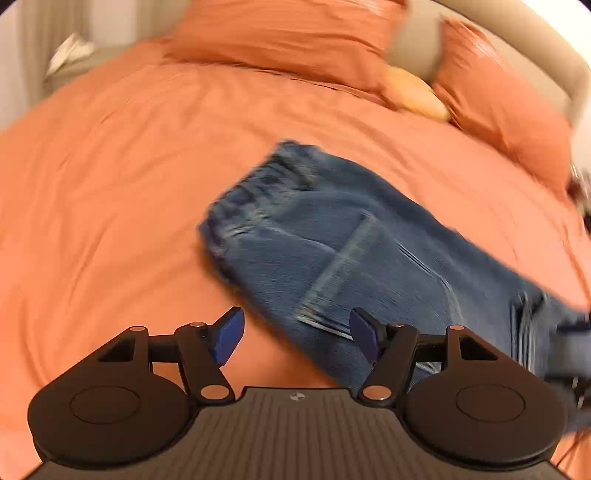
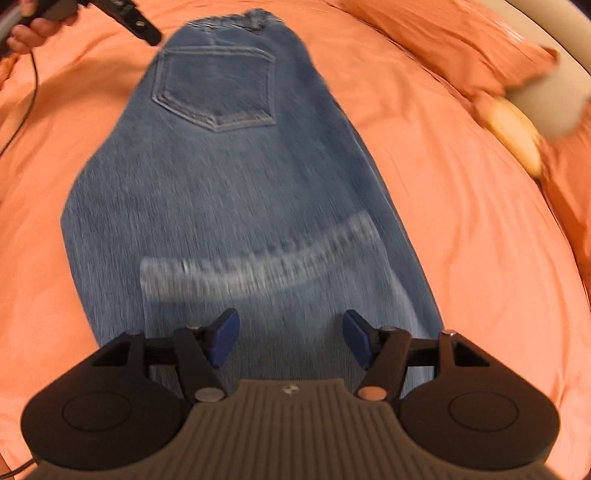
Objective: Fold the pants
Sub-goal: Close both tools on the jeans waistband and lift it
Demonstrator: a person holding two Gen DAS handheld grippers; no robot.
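Blue denim pants (image 1: 332,236) lie on an orange bed (image 1: 110,184), folded lengthwise, with the leg hem laid back over the thigh. In the right wrist view the pants (image 2: 236,184) run away from me, back pocket up and waistband at the far end. My left gripper (image 1: 295,336) is open and empty, above the near edge of the pants beside the waistband end. It also shows in the right wrist view (image 2: 136,22), near the waistband. My right gripper (image 2: 290,338) is open and empty, over the folded end of the pants.
Orange pillows (image 1: 295,33) lie at the head of the bed against a beige headboard (image 1: 413,44). A yellow cushion (image 1: 417,92) sits between them. A black cable (image 2: 26,103) trails over the bed (image 2: 480,258) at the left.
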